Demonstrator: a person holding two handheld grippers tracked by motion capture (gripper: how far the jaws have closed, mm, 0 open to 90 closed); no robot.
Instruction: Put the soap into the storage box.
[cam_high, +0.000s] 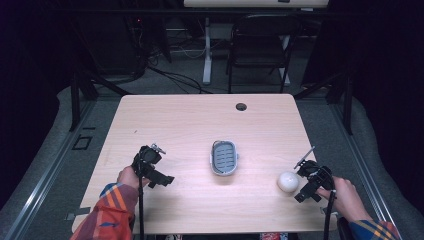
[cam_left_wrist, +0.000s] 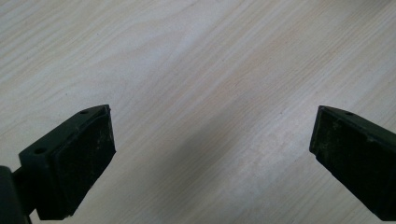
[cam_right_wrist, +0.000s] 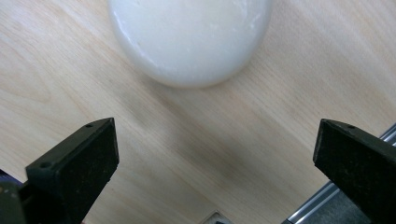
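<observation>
Evidently the right tool (cam_right_wrist: 215, 158) is set for a grab: its jaws stand spread wide with nothing between them, aimed at the white ball (cam_right_wrist: 191, 37), which rests on the surface (cam_high: 190, 120) just ahead of the pads, near the right front corner. Farther left, the left tool (cam_left_wrist: 210, 154) hangs spread over bare wood, apparently idle. The grey basket (cam_high: 223, 158) sits mid-surface, probably the ball's destination. The ball's top is cut off in the right gripper view.
</observation>
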